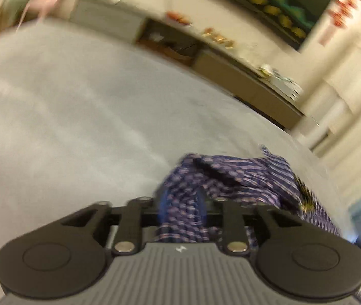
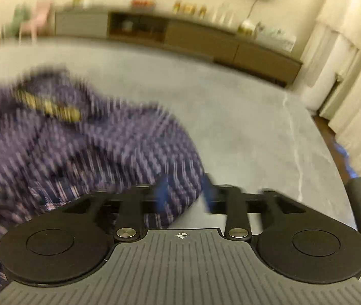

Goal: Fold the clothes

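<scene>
On the grey table (image 1: 66, 106) lies one piece of clothing, a purple checked shirt (image 1: 231, 180), crumpled and not flat. In the left wrist view it is bunched up near the right edge of the table, and a part of it rises into the left gripper (image 1: 181, 203). The two blue fingers (image 1: 163, 199) of this gripper stand close together with a fold of the shirt between them, so the left gripper holds the cloth in a narrow grip.

In the right wrist view the same shirt (image 2: 83, 139) spreads over the left half of the table (image 2: 244, 117), and one yellow label (image 2: 50, 106) shows near its collar. A lower edge of the shirt reaches between the two blue fingers (image 2: 161, 193) of the right gripper (image 2: 185, 193). These fingers stand a little apart; the cloth fills the left part of the gap, but the picture is too blurred to tell if they clamp it.

Behind the table one long low cabinet (image 2: 205, 40) runs along the wall, with small bottles on top that are too blurred to count. Two chairs (image 2: 31, 19), one green and one pink, stand at the far left. One dark picture (image 1: 277, 7) hangs on the wall above the cabinet.
</scene>
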